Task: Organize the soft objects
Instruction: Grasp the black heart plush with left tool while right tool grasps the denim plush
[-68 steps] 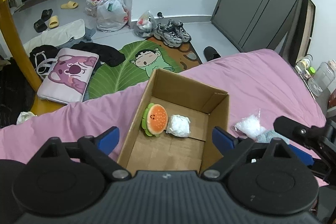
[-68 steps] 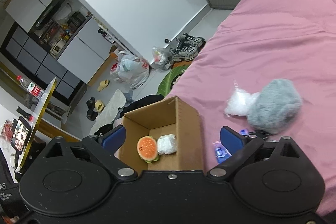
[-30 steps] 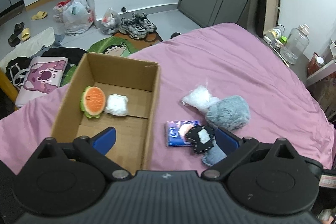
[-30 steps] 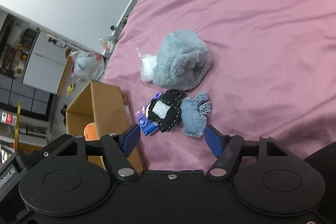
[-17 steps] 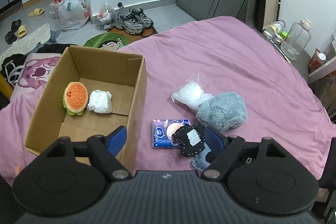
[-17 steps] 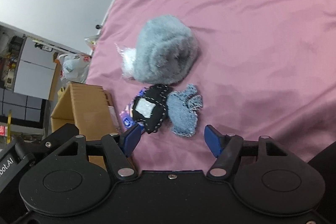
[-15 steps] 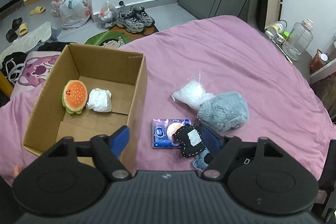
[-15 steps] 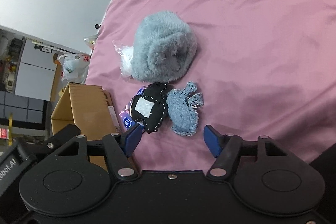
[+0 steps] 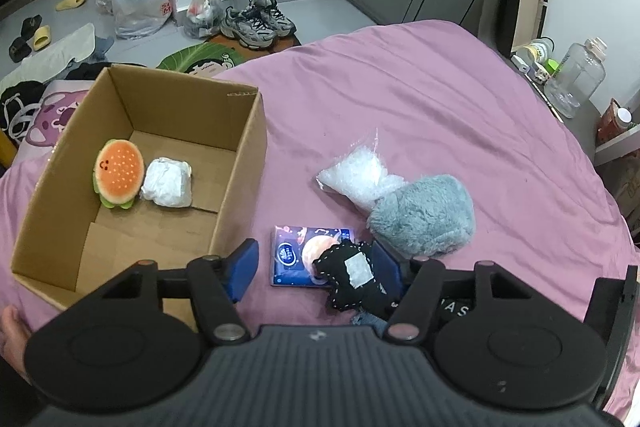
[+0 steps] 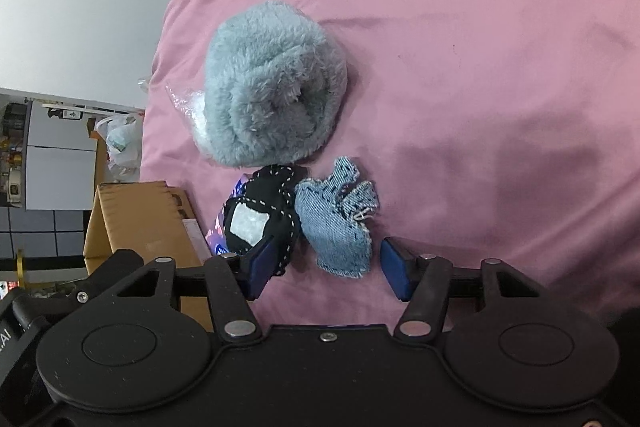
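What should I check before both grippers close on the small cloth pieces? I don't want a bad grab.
1. Left gripper straddles the black stitched pouch, jaws closing, pads not pressing: ok.
2. Right gripper straddles the denim piece, jaws closing: ok.
3. Pouch overlaps the blue packet; risk of pinching both: not ok.
4. Pouch and denim piece touch each other: not ok.
5. Cardboard box has free floor beside the burger plush: ok.

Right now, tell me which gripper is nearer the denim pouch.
Right. The right gripper, closing, frames the denim pouch, not yet pressing it; the left gripper, closing too, frames the black patch toy beside it.
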Demonstrator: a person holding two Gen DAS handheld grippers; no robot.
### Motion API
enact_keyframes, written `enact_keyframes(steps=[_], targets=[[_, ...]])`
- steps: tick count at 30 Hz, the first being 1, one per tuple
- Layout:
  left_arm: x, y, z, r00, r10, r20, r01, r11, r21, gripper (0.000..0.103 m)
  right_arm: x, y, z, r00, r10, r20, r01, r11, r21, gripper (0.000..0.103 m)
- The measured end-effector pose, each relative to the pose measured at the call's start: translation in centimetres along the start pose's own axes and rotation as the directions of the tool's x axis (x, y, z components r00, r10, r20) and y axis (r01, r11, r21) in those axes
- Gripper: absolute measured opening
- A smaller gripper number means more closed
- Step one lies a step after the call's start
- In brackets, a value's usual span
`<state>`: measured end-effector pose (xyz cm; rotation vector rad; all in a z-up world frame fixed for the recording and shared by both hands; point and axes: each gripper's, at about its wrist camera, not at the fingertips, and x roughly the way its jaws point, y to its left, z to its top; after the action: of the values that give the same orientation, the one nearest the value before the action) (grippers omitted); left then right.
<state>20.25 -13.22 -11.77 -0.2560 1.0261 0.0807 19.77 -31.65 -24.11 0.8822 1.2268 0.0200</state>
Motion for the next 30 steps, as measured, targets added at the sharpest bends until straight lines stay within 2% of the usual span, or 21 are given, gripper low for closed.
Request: enact_keyframes(steps=[1, 3, 4, 6, 12, 16, 30], targets=[[0.2, -0.1, 0.0, 1.000, 0.000, -0.002, 0.000, 1.000, 0.000, 0.062, 0.1, 0.0, 0.1, 1.000, 0.006, 0.004, -0.006, 1.000, 0.003, 0.054], [0.4, -0.3, 0.0, 1.000, 0.000, -0.004, 0.000, 1.000, -0.001, 0.062, 0.3, -0.3, 0.2, 1.000, 0.027, 0.000, -0.027, 0.999, 0.017, 0.030], [0.6, -0.4, 0.0, 1.000, 0.002, -0.006, -0.002, 1.000, -0.003, 0.062, 0.5, -0.4, 0.3, 0.999, 0.035, -0.013, -0.035, 0.999, 0.028, 0.024], [1.1, -0.3, 0.0, 1.000, -0.004, -0.021, 0.003, 1.000, -0.017, 0.062, 0.4, -0.6, 0.2, 0.998, 0.066, -0.008, -0.066, 0.998, 0.026, 0.018], [2.8, -0.9, -0.3, 0.999, 0.005, -0.043, -0.006, 1.000, -0.017, 0.062, -1.7, -1.4, 0.2, 0.992, 0.086, 0.092, -0.091, 0.995, 0.045, 0.015], [4.2, -1.3, -0.7, 0.997, 0.005, -0.071, -0.006, 1.000, -0.016, 0.062, -3.2, -1.8, 0.3, 0.977, 0.129, 0.172, -0.140, 0.988, 0.057, 0.015], [7.5, -1.3, -2.8, 0.987, 0.012, -0.159, -0.019, 0.999, -0.046, 0.062, -1.9, -1.4, 0.8, 0.978, 0.088, 0.191, -0.104, 0.992, 0.077, 0.015]])
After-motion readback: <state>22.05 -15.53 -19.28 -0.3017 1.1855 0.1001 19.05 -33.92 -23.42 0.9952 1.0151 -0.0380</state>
